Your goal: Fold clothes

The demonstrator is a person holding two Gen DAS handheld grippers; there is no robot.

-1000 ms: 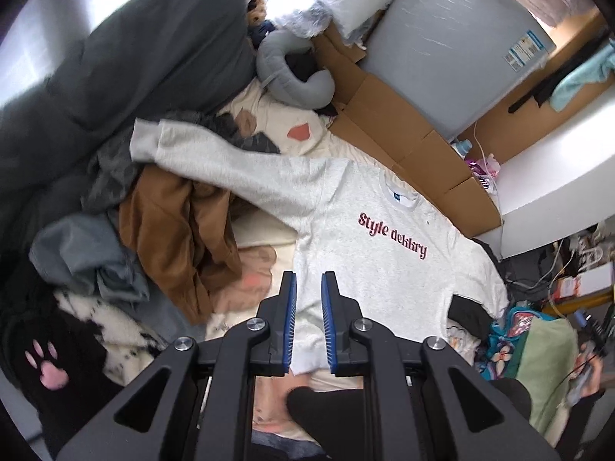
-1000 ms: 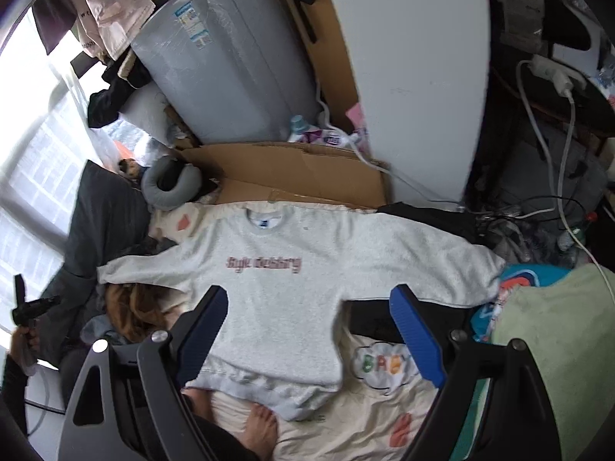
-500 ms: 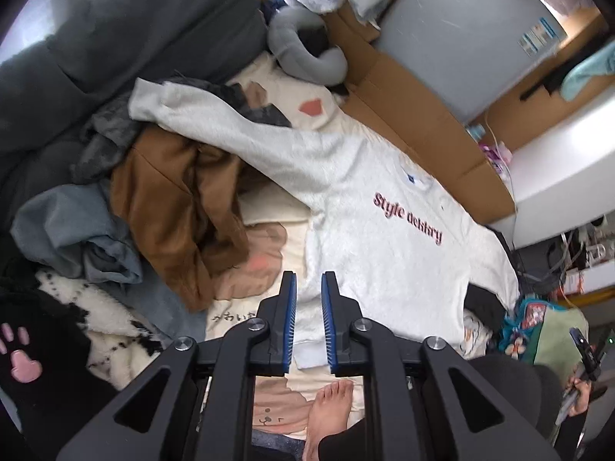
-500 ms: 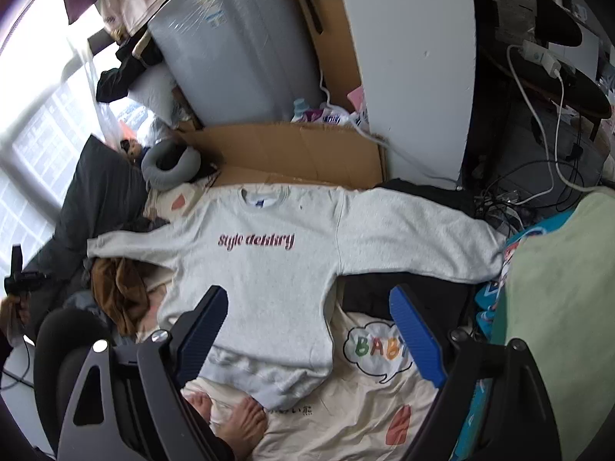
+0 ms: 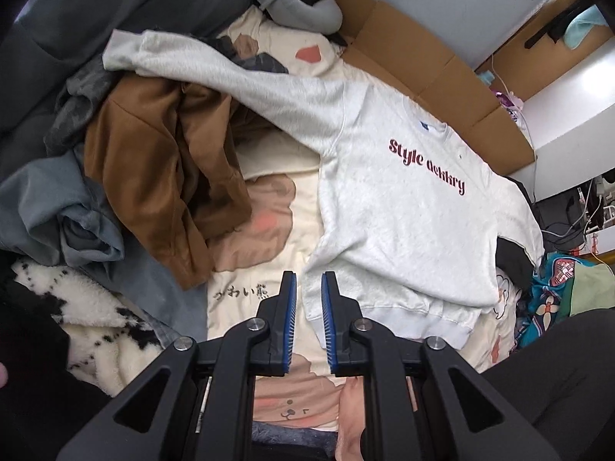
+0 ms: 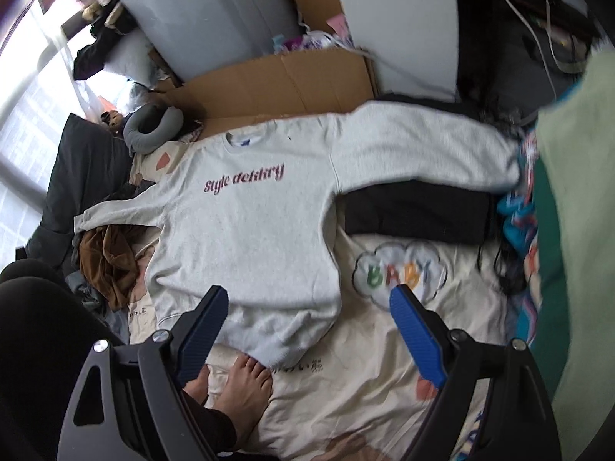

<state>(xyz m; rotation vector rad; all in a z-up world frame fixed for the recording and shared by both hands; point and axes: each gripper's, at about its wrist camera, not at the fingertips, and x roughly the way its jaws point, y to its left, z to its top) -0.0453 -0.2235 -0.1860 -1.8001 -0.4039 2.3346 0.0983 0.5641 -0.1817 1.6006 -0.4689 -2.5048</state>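
Both cameras have come closer to the bedding since a second ago, and the grey sweatshirt [image 5: 403,207] fills more of each view.

Left wrist view, left to right: heap of clothes with brown jacket [image 5: 161,176], left of centre; left gripper [image 5: 307,288], bottom centre, jaws nearly together with a narrow gap and nothing between them, above the sweatshirt's hem corner.

Right wrist view, left to right: sweatshirt [image 6: 250,230], centre, face up, sleeves spread; bare feet [image 6: 238,388] at its hem; right gripper [image 6: 307,303], jaws spread wide, empty; black garment [image 6: 415,215], right of centre, under the sleeve.
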